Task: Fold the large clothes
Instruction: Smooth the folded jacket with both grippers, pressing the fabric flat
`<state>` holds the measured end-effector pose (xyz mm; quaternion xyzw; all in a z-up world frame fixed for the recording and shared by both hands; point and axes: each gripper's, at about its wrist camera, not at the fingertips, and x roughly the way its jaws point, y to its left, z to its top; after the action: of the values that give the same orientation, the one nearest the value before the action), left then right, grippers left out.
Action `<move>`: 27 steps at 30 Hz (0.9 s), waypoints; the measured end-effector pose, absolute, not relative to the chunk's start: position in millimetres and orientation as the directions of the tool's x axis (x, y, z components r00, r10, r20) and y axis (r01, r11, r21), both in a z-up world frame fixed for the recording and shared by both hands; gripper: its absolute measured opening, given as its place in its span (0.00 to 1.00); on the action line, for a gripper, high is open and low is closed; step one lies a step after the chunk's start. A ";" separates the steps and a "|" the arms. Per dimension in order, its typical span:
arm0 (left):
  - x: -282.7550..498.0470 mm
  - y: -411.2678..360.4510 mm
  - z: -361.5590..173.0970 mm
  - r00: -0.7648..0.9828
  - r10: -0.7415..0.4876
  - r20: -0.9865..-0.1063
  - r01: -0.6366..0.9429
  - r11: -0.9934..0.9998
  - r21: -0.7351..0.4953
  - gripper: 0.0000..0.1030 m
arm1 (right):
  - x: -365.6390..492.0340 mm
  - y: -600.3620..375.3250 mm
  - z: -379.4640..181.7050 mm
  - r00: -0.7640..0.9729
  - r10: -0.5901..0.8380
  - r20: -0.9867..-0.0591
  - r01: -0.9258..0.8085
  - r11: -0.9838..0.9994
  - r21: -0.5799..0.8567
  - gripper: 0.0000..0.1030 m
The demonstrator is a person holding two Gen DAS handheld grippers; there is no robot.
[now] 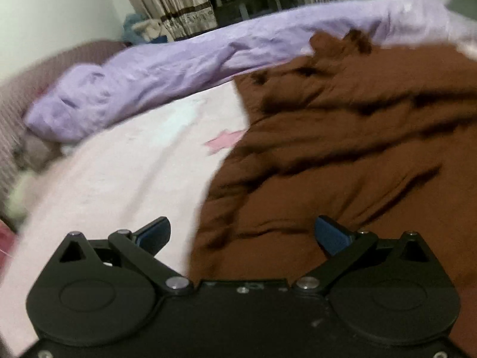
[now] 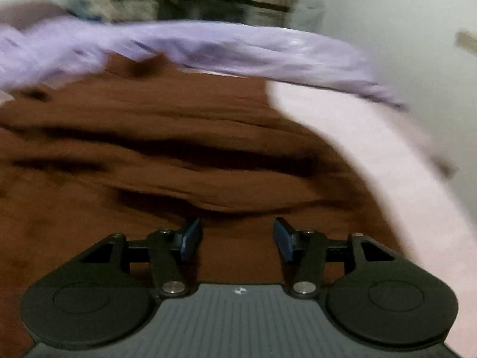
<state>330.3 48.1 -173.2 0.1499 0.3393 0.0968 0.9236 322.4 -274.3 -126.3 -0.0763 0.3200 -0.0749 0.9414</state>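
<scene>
We see the left gripper (image 1: pixel 243 235) spread wide with nothing between its blue pads (image 1: pixel 332 235), and the right gripper (image 2: pixel 237 238) partly open, also empty. The rumpled brown garment (image 1: pixel 342 137) lies just ahead of and under both, its left edge running below the left gripper. Left of that the pink sheet (image 1: pixel 125 173) shows; beyond the garment a purple blanket (image 1: pixel 184 65) is bunched, curtains (image 1: pixel 176 3) behind.

Both cameras sit low over the bed (image 1: pixel 113 179), looking across it toward the far edge with the purple blanket (image 1: pixel 167 68) (both pictures are blurry). The left view is over the brown cloth's (image 1: pixel 342 149) left edge; the right view sits close above its right part.
</scene>
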 end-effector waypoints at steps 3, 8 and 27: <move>318.3 74.5 -170.8 0.716 0.293 -0.634 -0.074 0.934 0.349 1.00 | 319.3 -322.8 -123.3 0.770 -0.136 -0.623 0.133 0.990 -0.053 0.70; 297.6 99.5 -152.9 0.688 0.359 -0.631 -0.087 0.904 0.419 1.00 | 311.0 -323.4 -119.7 0.760 -0.203 -0.618 0.103 0.976 -0.194 0.70; 244.2 91.1 -164.5 0.602 -0.084 -0.794 0.050 0.996 -0.067 0.86 | 257.5 -360.5 -123.1 0.747 -0.090 -0.658 0.056 0.996 -0.073 0.34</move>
<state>244.2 91.1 -164.5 -0.0190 0.4446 -0.0376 0.8947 257.5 -360.5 -123.1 -0.0241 0.3532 -0.0390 0.9344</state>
